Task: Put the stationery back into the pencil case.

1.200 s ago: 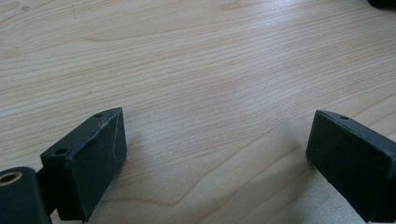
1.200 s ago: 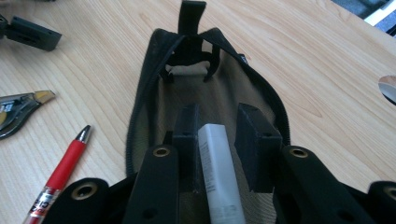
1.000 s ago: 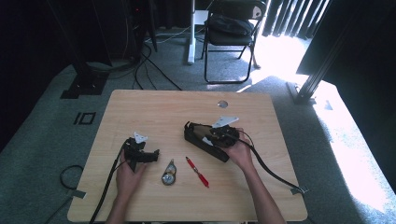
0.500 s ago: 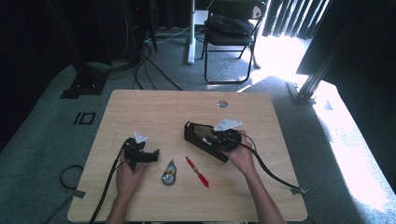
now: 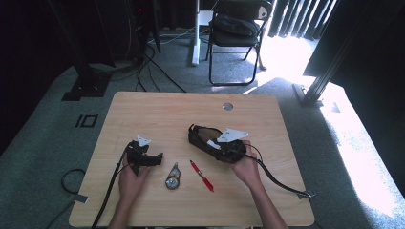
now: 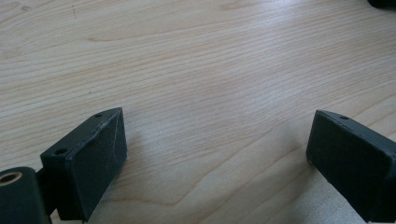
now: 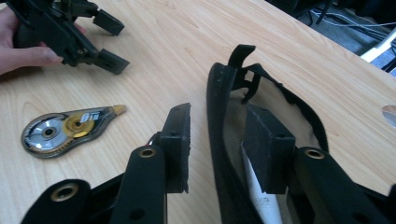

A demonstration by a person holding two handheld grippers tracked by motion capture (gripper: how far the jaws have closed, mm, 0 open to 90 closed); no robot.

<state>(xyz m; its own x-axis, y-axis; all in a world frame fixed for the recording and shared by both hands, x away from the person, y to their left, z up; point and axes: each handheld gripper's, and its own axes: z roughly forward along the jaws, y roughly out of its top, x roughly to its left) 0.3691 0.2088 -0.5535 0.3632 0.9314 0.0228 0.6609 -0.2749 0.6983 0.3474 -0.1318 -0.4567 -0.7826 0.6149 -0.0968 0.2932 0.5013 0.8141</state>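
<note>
Fingers of the right gripper (image 7: 219, 149) straddled the black pouch (image 7: 233, 88) wall, spread and not yet pinching, so it risked slipping free, while the left gripper (image 6: 215, 154) lay spread over bare table (image 6: 196, 60).

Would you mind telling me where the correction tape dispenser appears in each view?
High view: correction tape dispenser lies low centre on the table, just left of the red pen.
Left gripper view: not in it.
Right gripper view: at left, tip pointing right.
Shared landmark: the left hand-held gripper, seen upper left in the right gripper view.

Red pen (image 5: 201, 175) beside tape dispenser (image 5: 173, 177)
</note>
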